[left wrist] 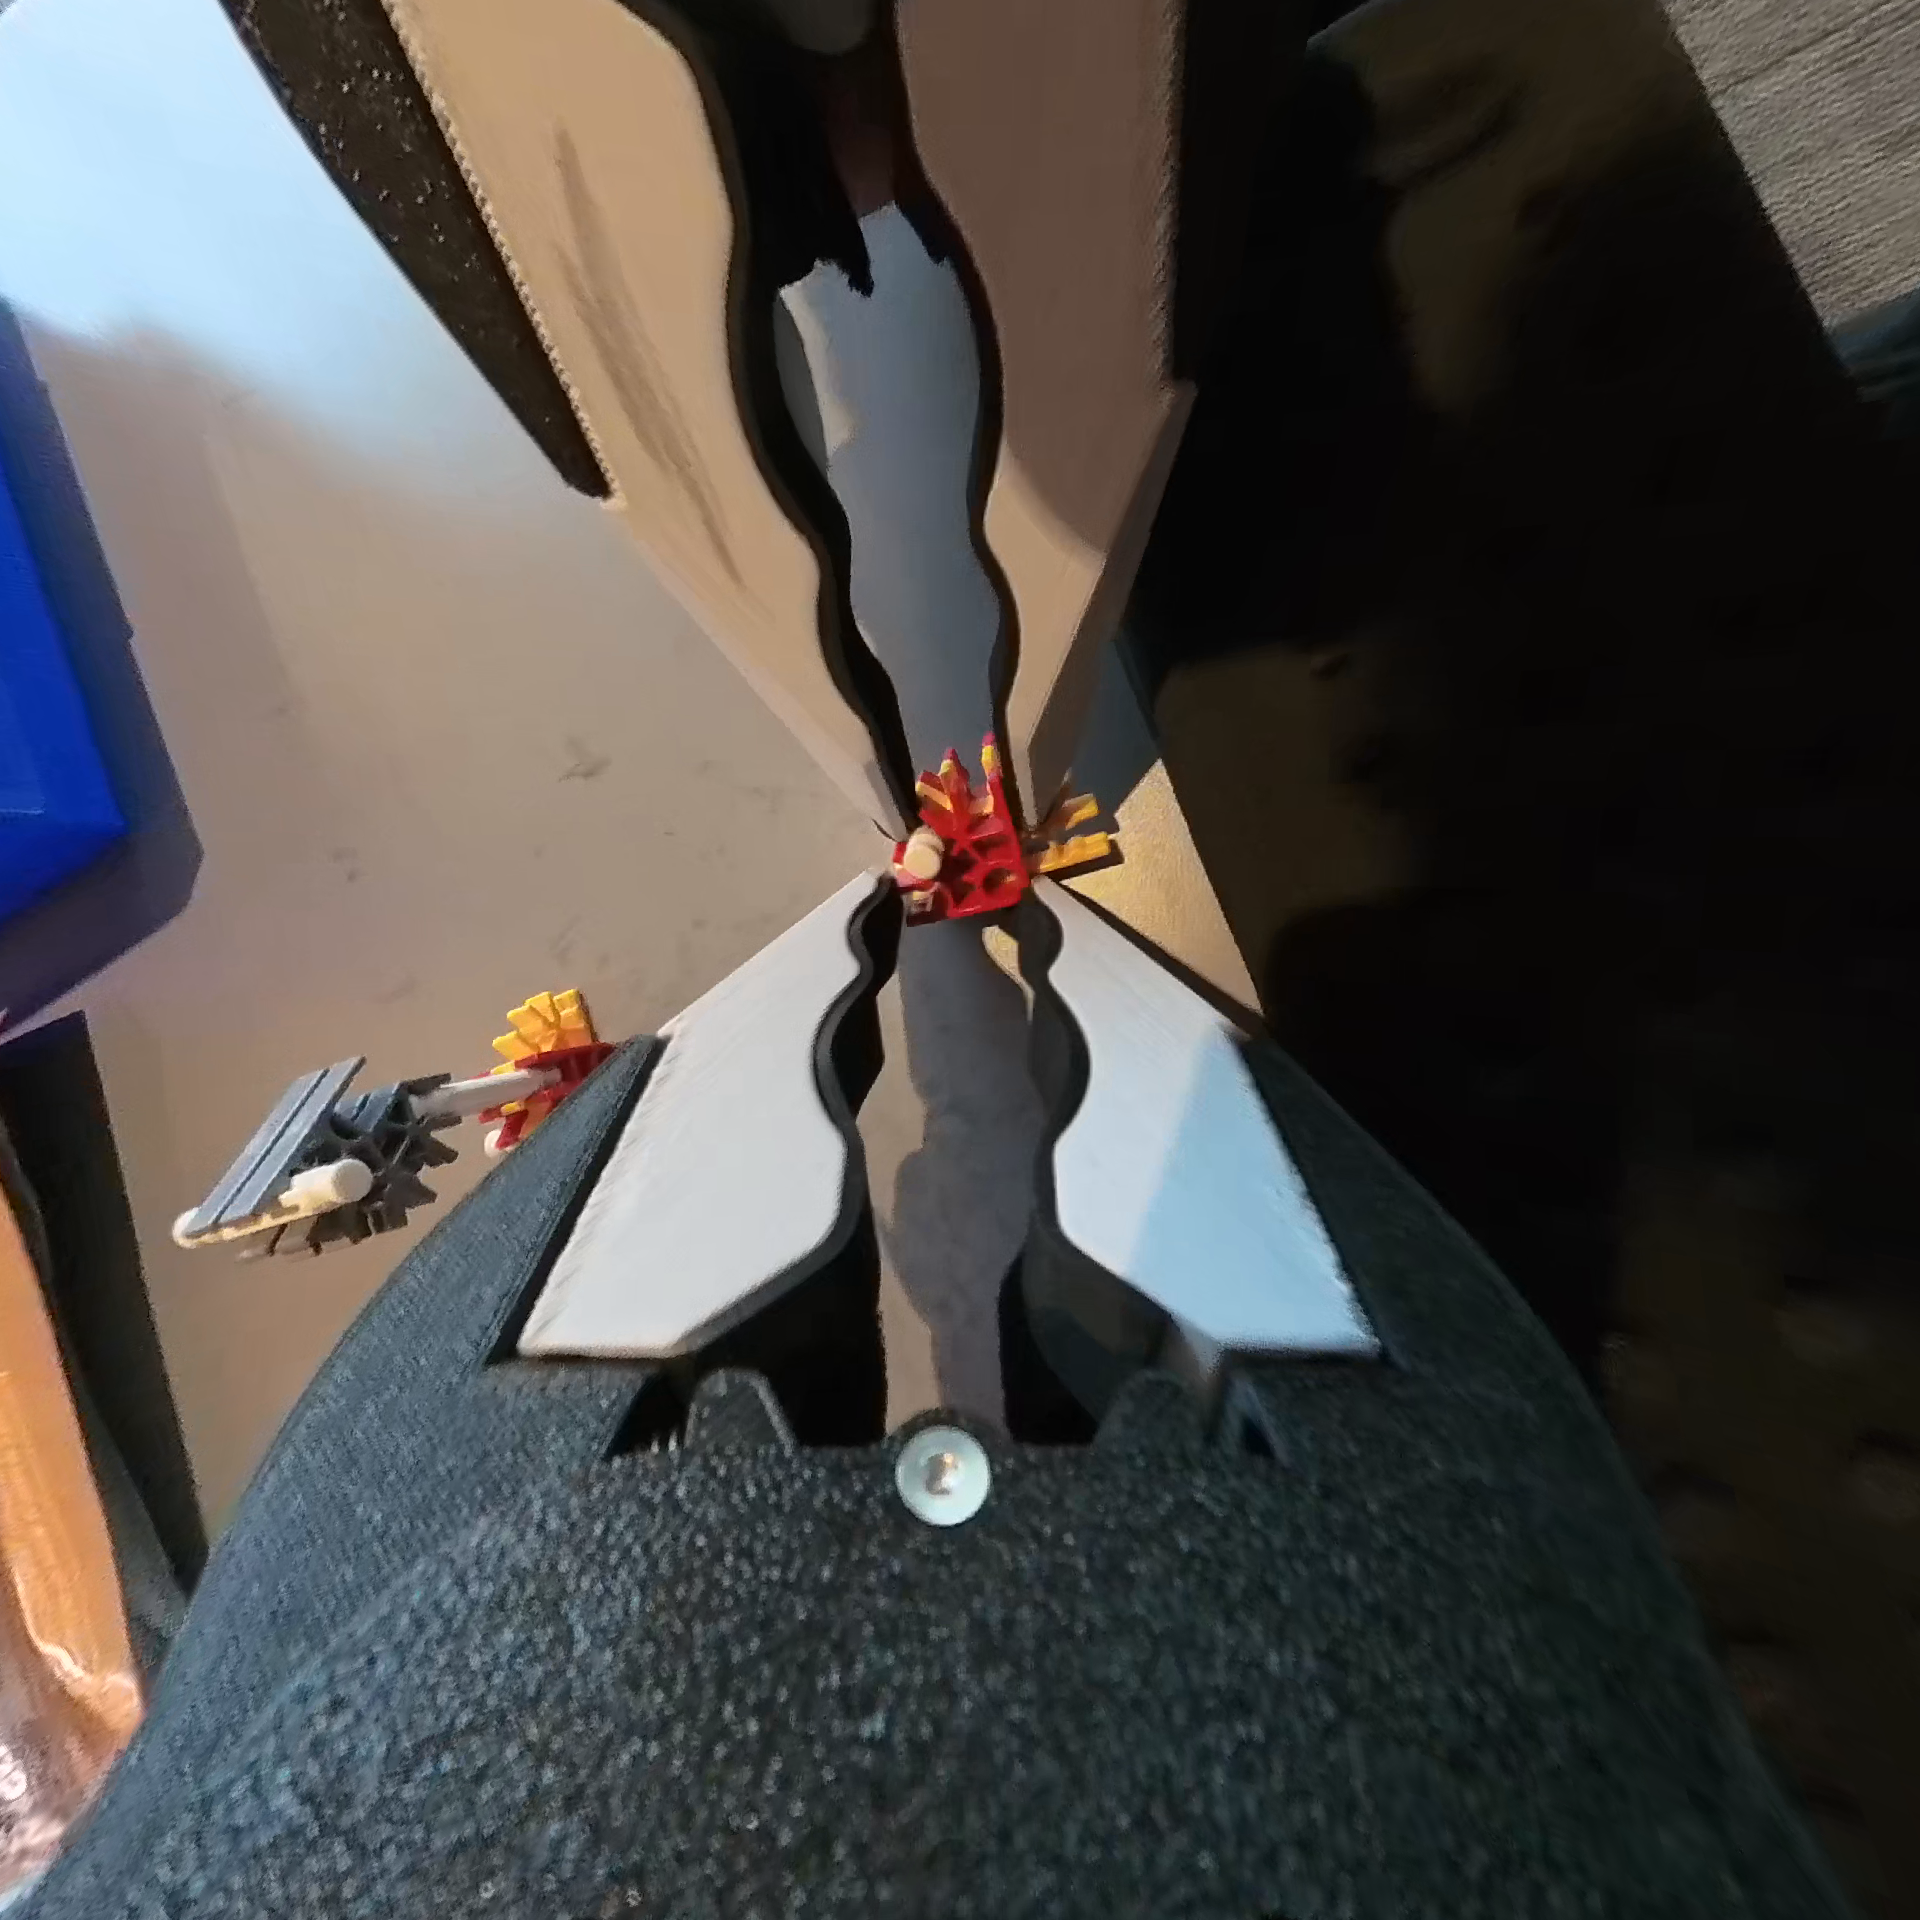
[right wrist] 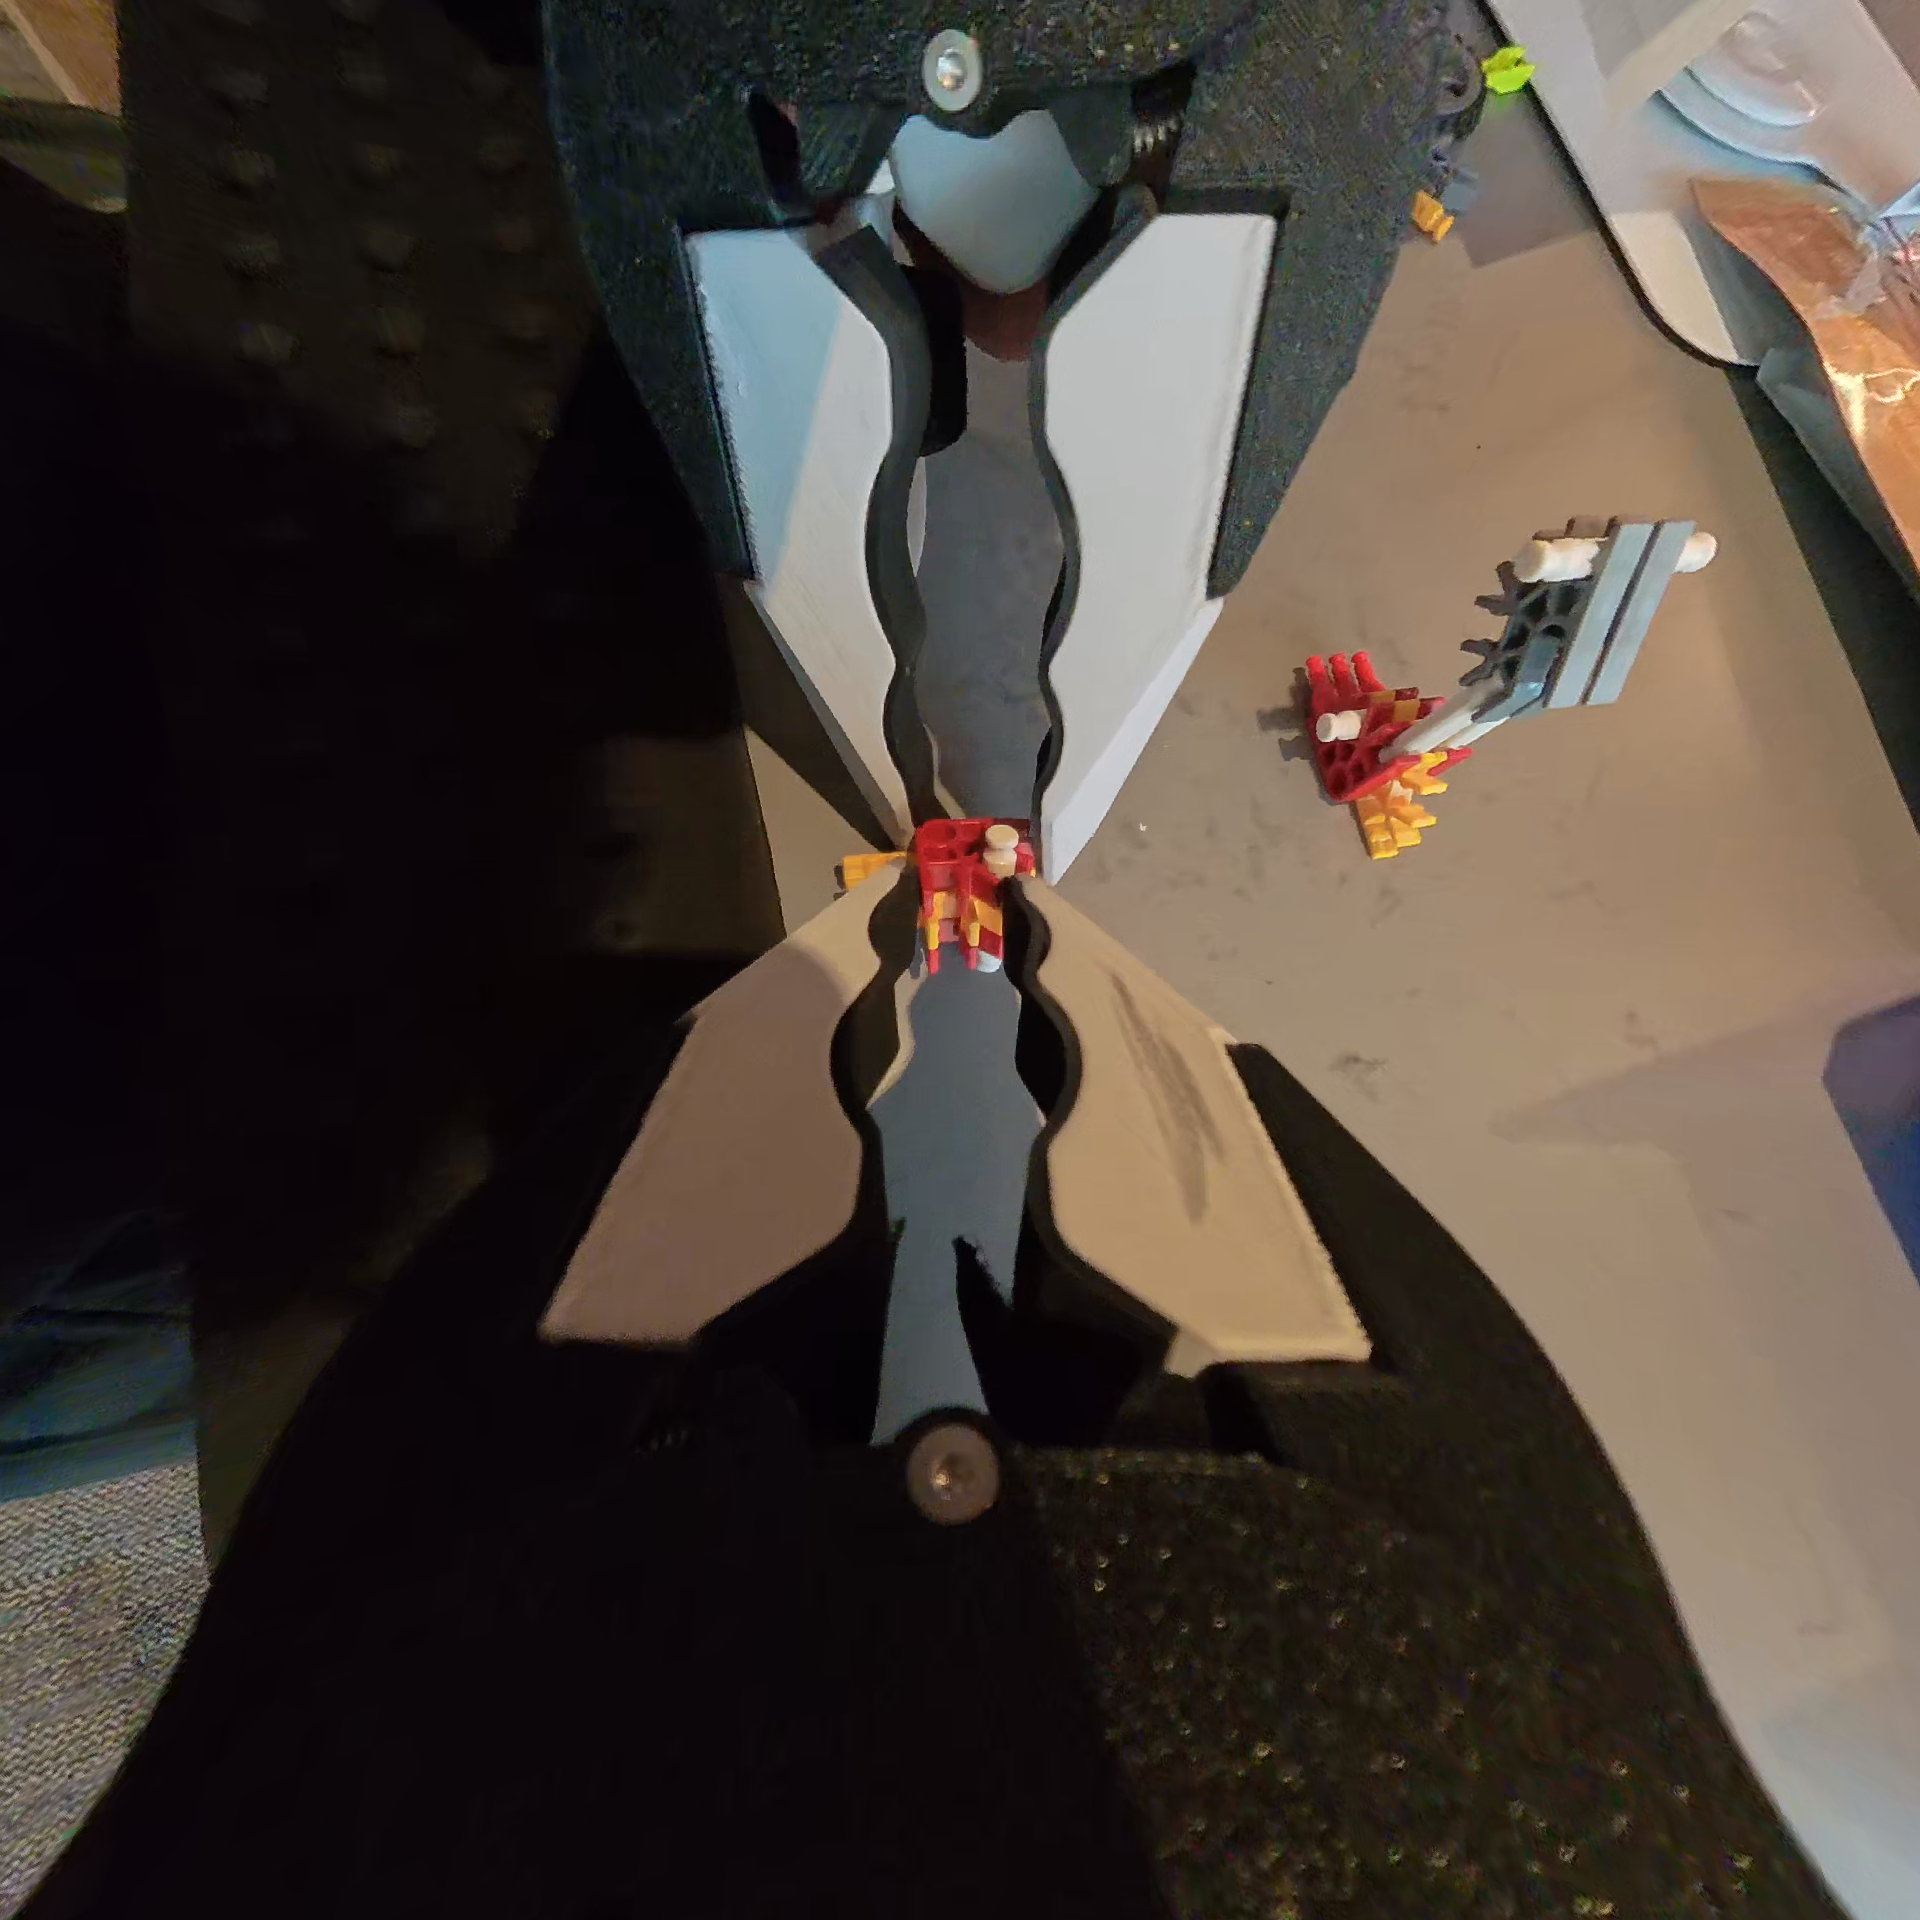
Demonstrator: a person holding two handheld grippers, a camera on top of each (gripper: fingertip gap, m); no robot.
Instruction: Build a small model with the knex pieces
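Okay, going left to right. I'm seeing a blue bin (left wrist: 62, 665) at the far left edge, then a spare assembly (left wrist: 395, 1132) lying on the table (left wrist: 416, 675): grey plate, dark connector, white rod, red and yellow bits. It's sitting well apart from both tools.

The left gripper (left wrist: 961, 883) is pinching the small red piece (left wrist: 961, 868) at its fingertips; the right gripper (left wrist: 961, 805) is coming in nose to nose from the opposite side and clamping the same cluster at its yellow part (left wrist: 1075, 836). So both are pressing on one cluster, held above the table near its dark edge.

In the right wrist view the right gripper (right wrist: 961, 904) is squeezing the red piece (right wrist: 971, 862) with a white peg end showing.

I'm judging it light, rigid plastic, snap-fit, smooth and prone to twisting out of a tip grip. Best hold: flat faces, not the thin prongs.
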